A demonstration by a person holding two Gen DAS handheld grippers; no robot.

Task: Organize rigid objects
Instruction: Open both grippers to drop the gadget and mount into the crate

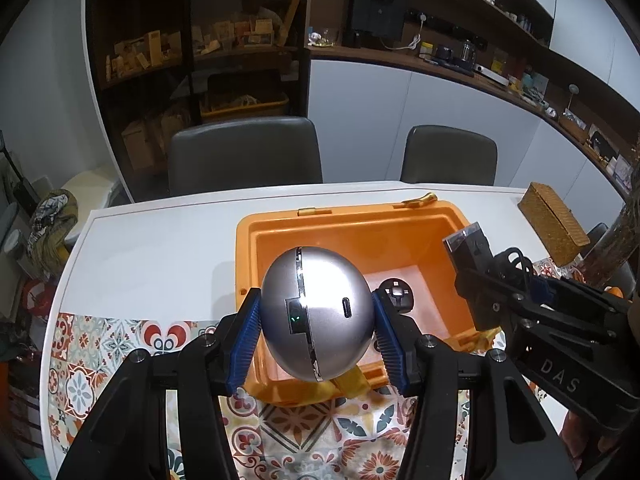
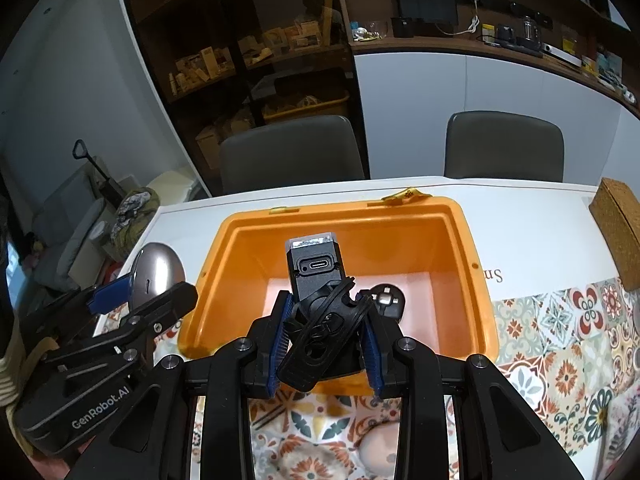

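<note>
Right, both claws are loaded and I'm hovering them over the open orange plastic bin (image 1: 448,216), which I'll use as my ref. My left gripper (image 1: 316,326) is clamped on the silver egg-shaped metal gadget (image 1: 318,314), blue pads on its two sides, long axis running near-to-far and tilted up. It hangs over the bin's near-left rim, so I judge it needs to go fwd and a bit right before it clears the wall. My right gripper (image 2: 326,334) is closed on the black boxy device w/ a USB-C port (image 2: 314,270), held by its black strap or clip end, long axis pointing away from me, port facing the cam. It sits above the bin's near-centre, so the right hand looks nearer to a clean drop.

Counts: 1 bin, 1 silver egg, 1 black device, 1 small round black item w/ metal centre (image 2: 386,298) already on the bin floor, far-right of centre. Also 1 woven tan box (image 1: 554,226) right of the bin, 2 grey chairs (image 1: 244,152) behind it.
</note>
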